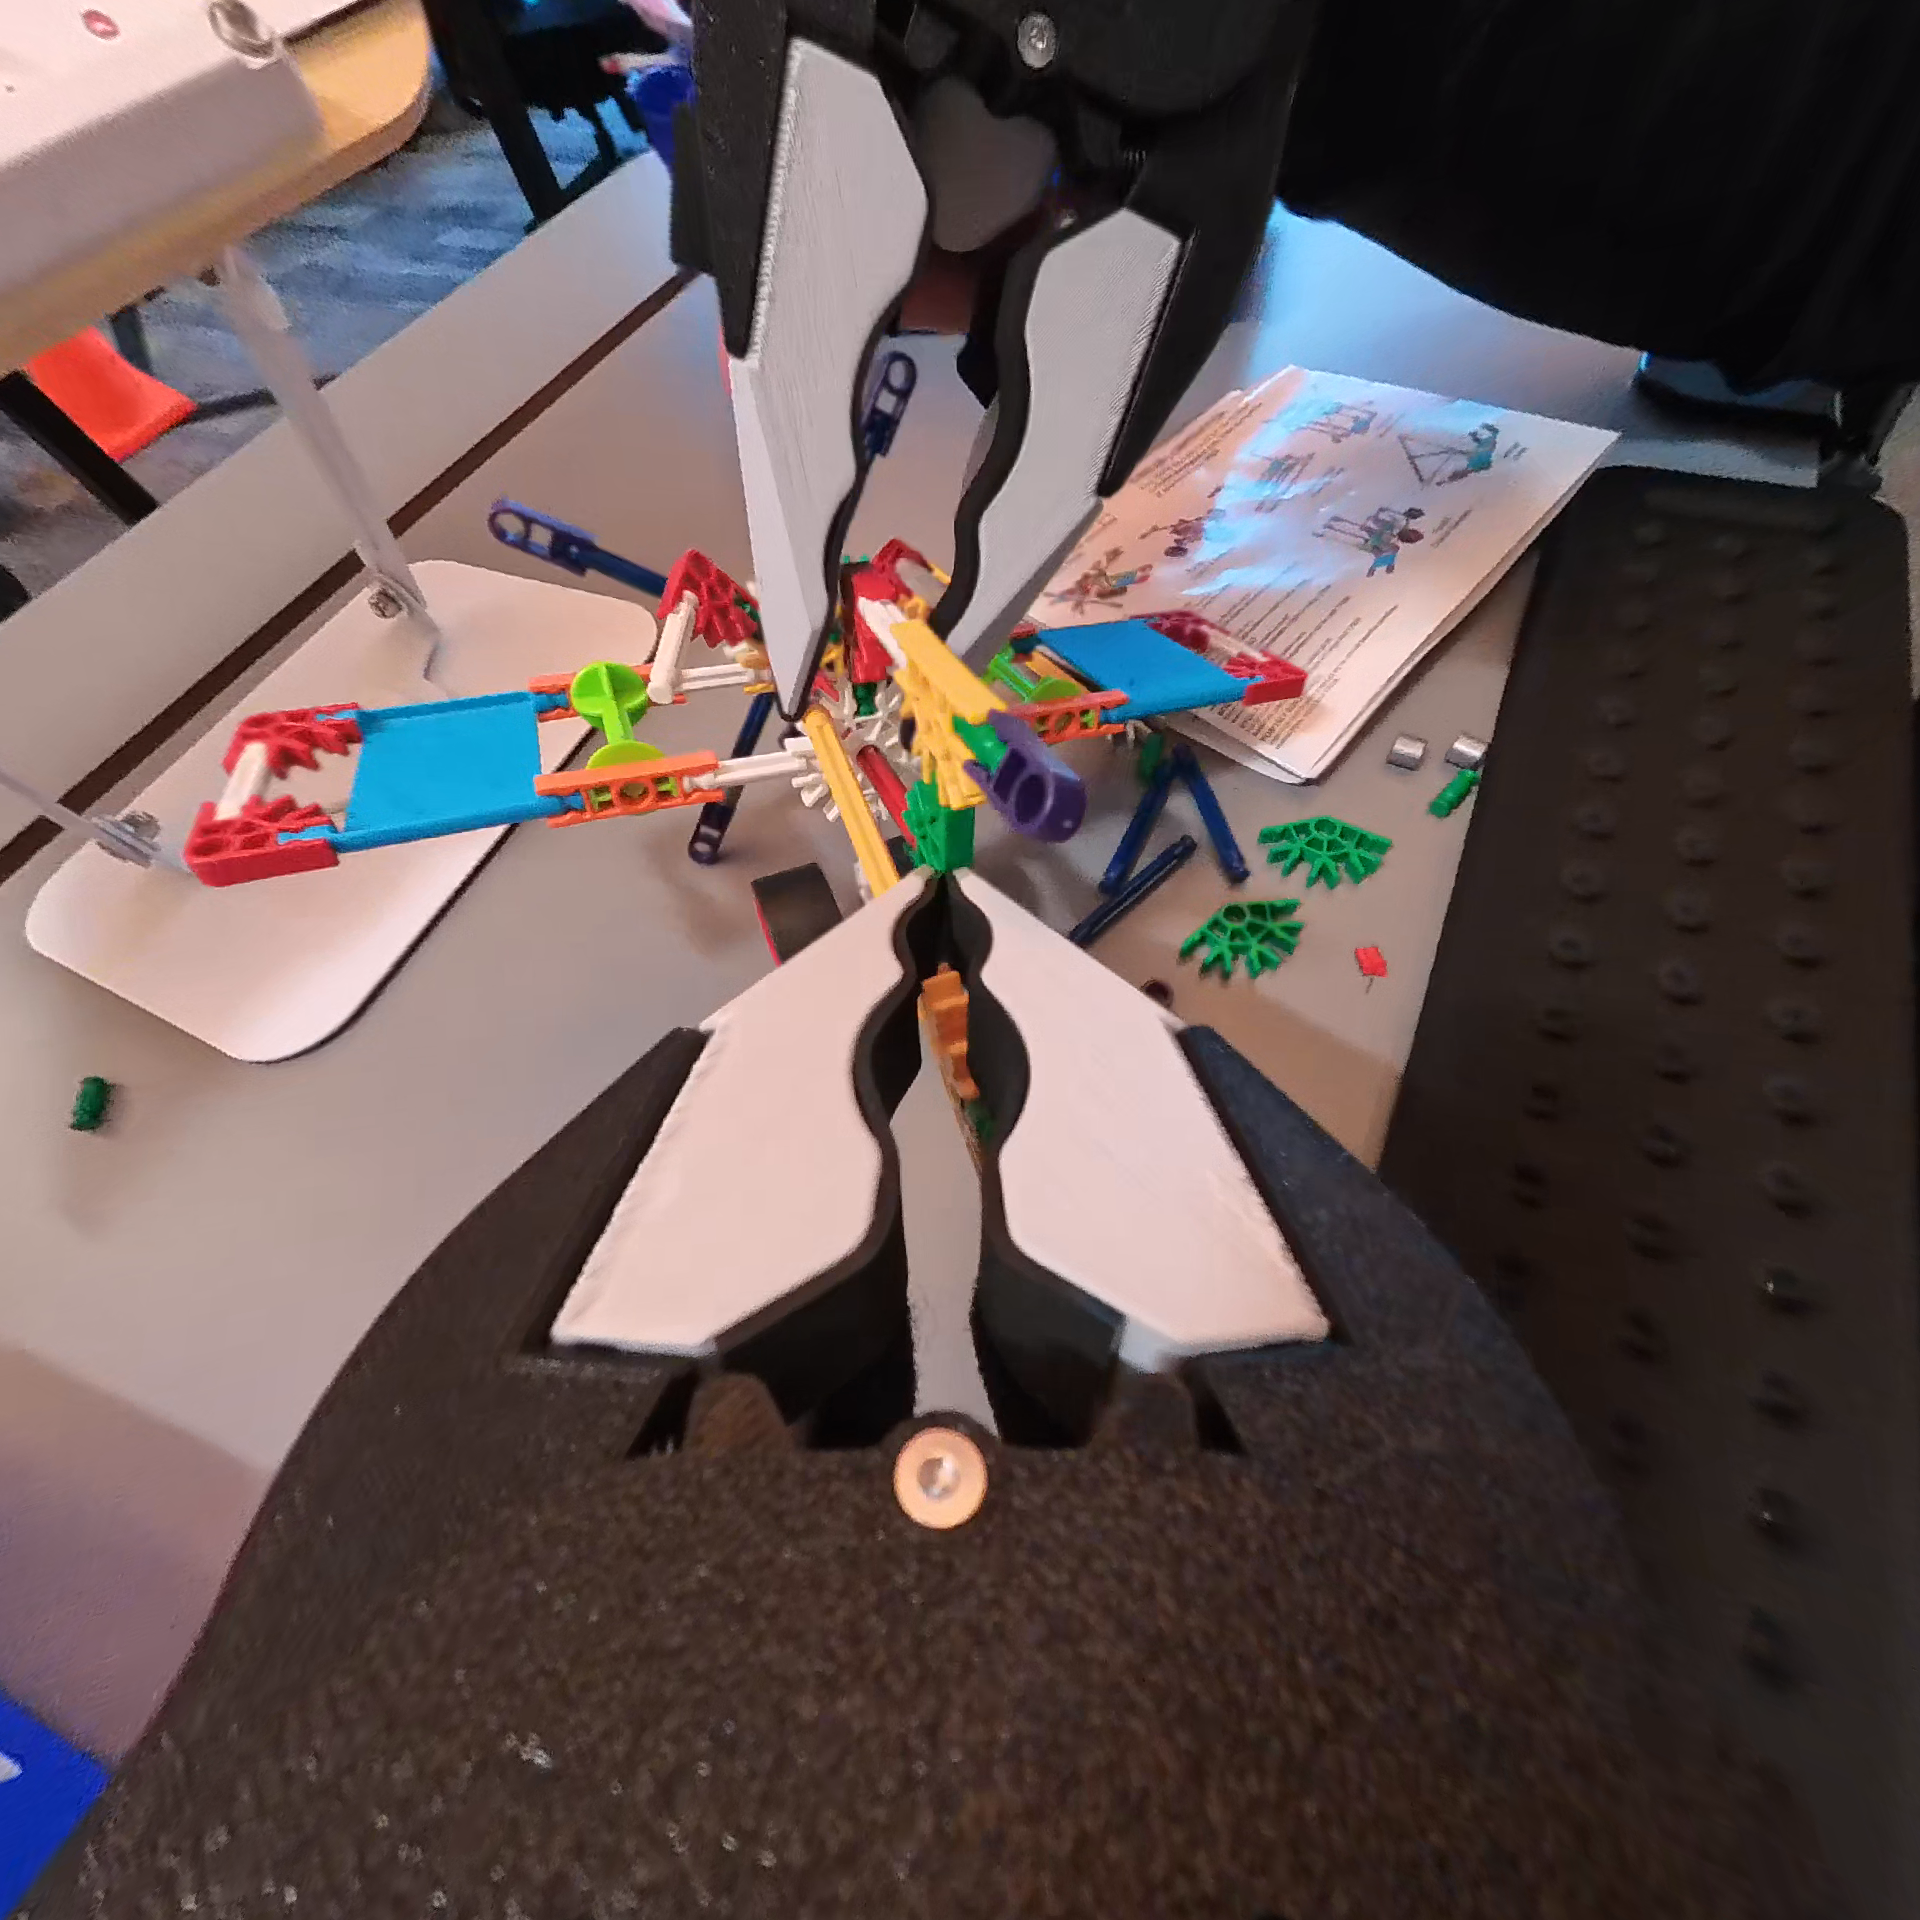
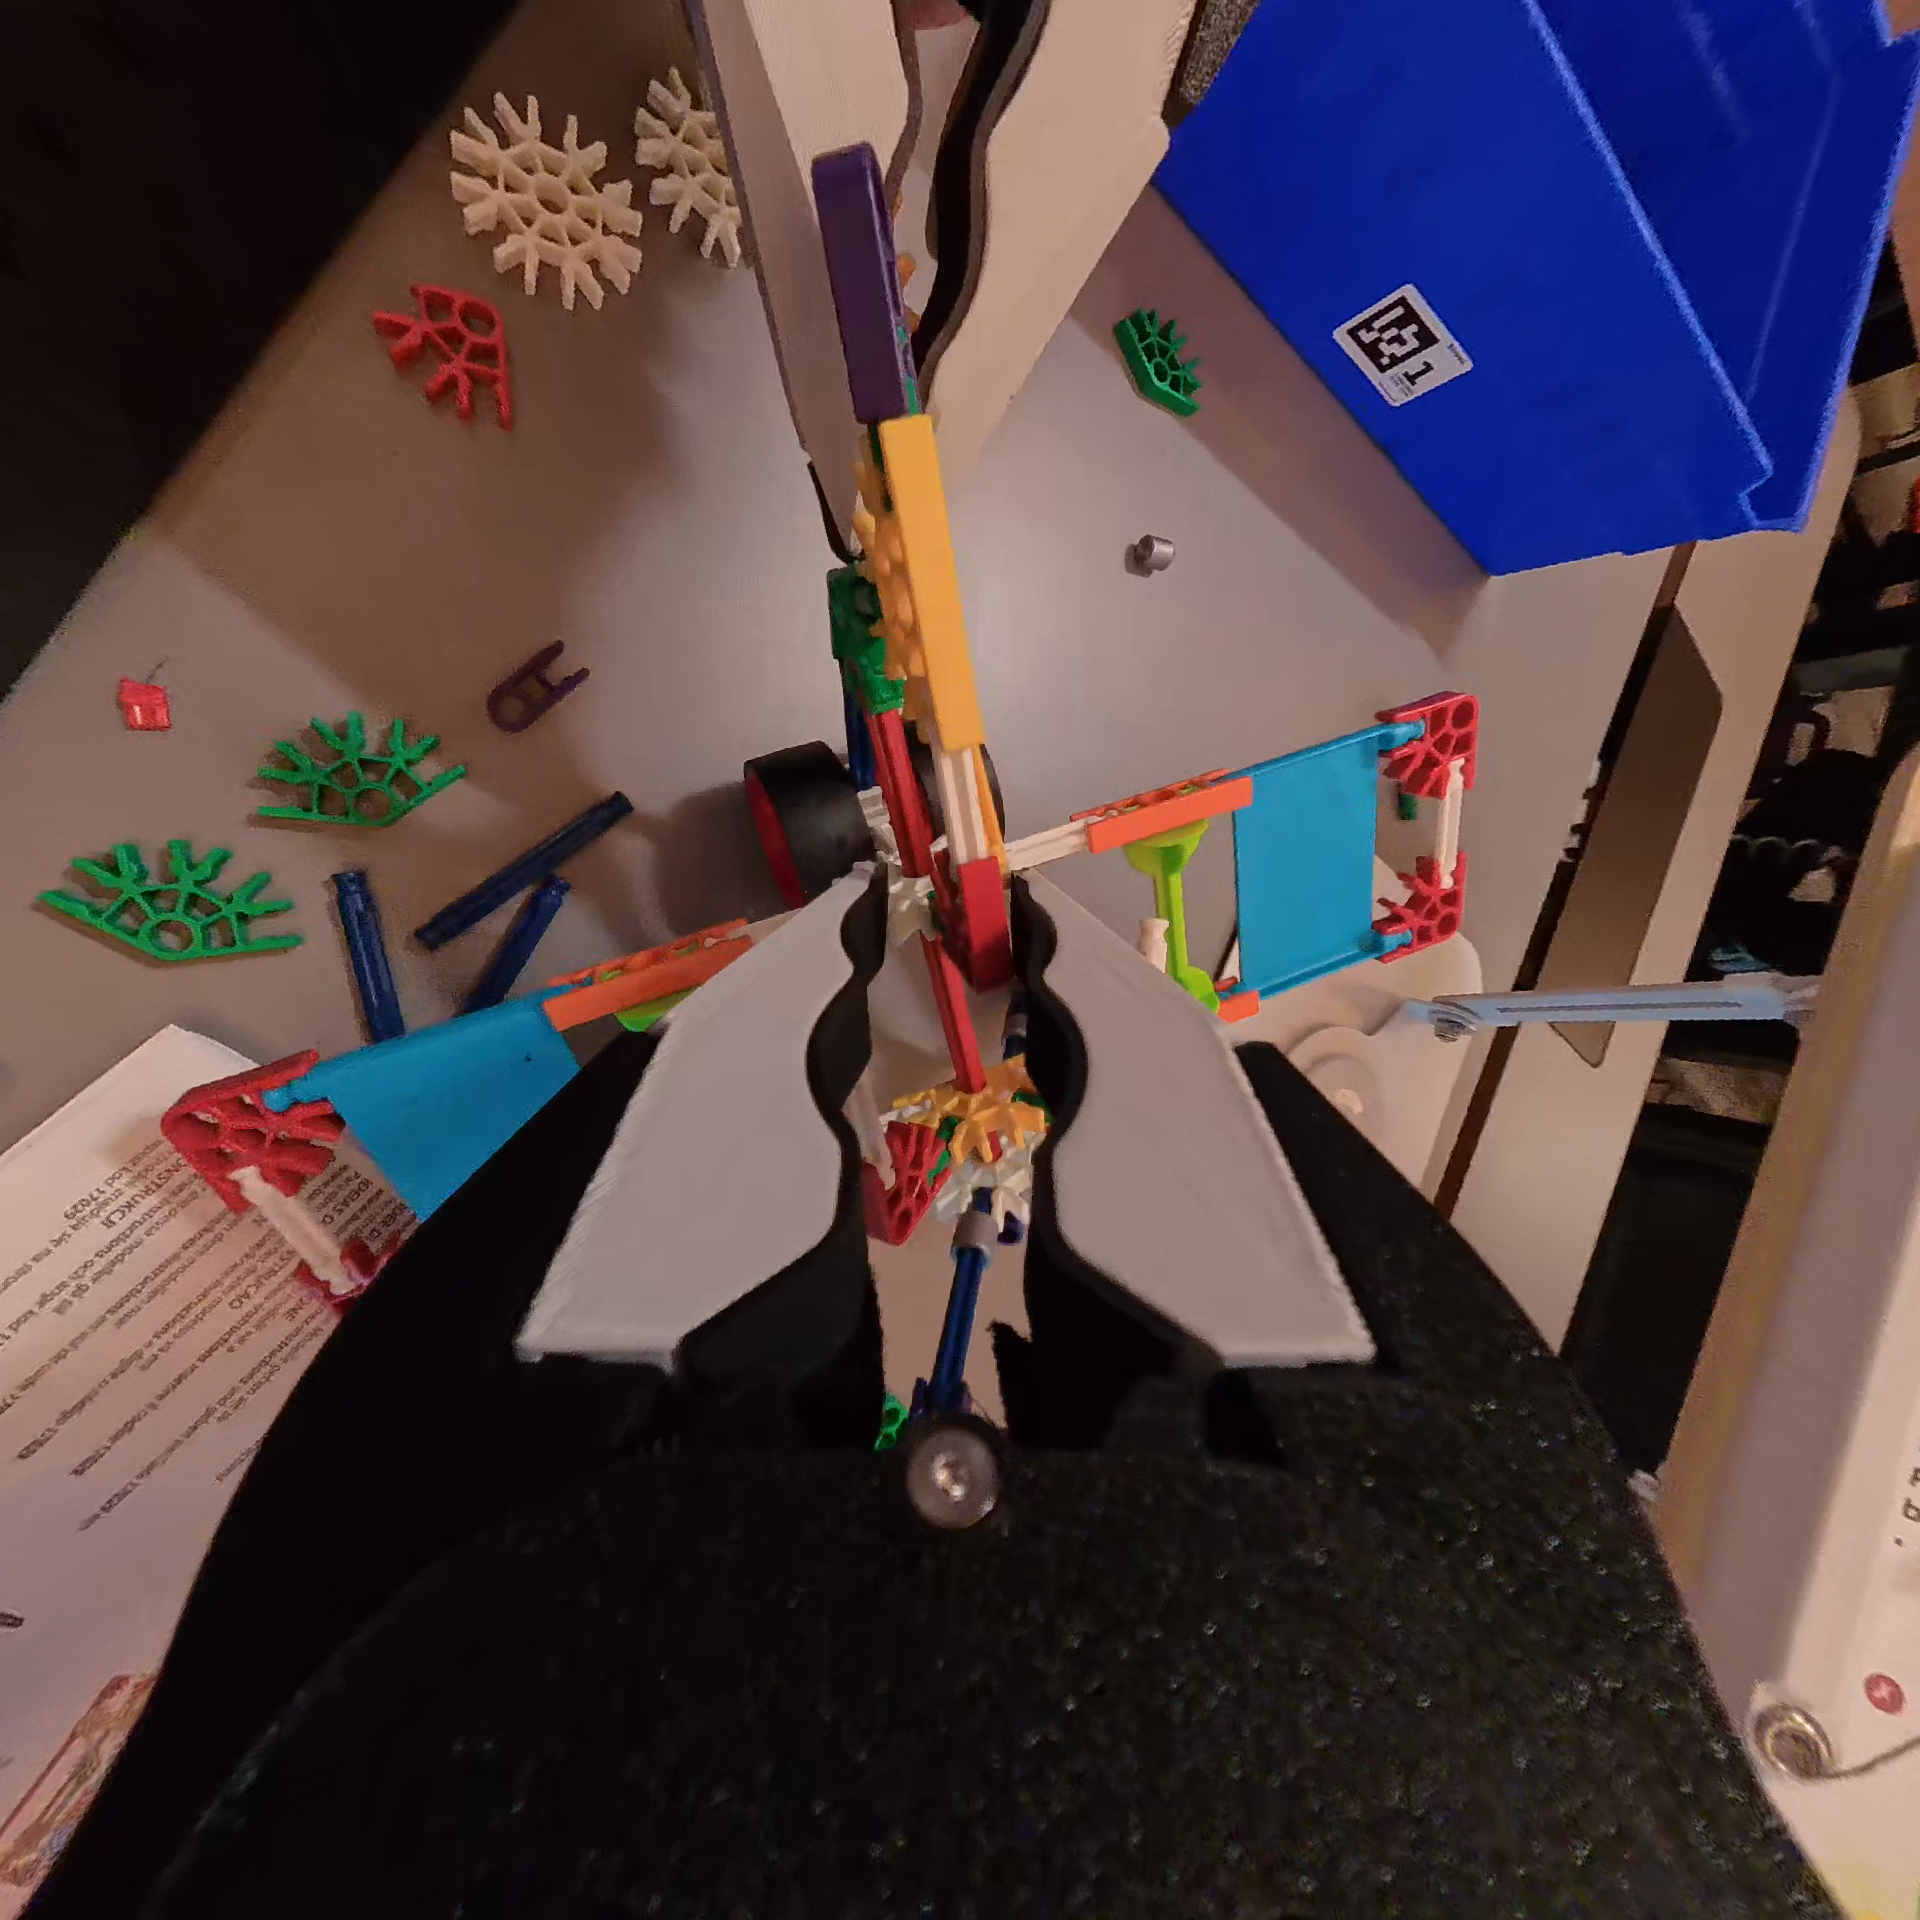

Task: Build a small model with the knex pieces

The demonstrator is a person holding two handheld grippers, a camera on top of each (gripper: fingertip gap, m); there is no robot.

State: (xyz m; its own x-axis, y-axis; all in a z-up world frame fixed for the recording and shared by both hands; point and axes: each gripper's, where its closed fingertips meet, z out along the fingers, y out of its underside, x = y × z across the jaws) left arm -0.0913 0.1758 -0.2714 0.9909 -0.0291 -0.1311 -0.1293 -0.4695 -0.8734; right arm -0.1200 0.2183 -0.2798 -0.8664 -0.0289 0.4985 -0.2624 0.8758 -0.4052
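Left wrist view: my left gripper [image 1: 938, 881] had its jaws clenched on the near end of the multicoloured plastic rod-and-connector model [image 1: 831, 717], at a green connector, with an orange piece pinched between the pads. The model stood over the grey tabletop [image 1: 312, 1195], its blue panel wings spread left and right. My right gripper [image 1: 873, 675] came down from above onto the model's hub. Loose green fan-shaped connectors [image 1: 1325, 847], dark blue rods [image 1: 1164, 831] and a printed instruction sheet [image 1: 1382, 561] lay to the right.

Right wrist view: my right gripper [image 2: 940, 888] had its jaws closed around the model's [image 2: 935, 790] red and yellow core. The left gripper [image 2: 894, 436] held the far purple-and-yellow end. A blue plastic bin [image 2: 1507, 312] sat beyond; white snowflake connectors [image 2: 540, 197] lay on the tabletop [image 2: 1195, 675].
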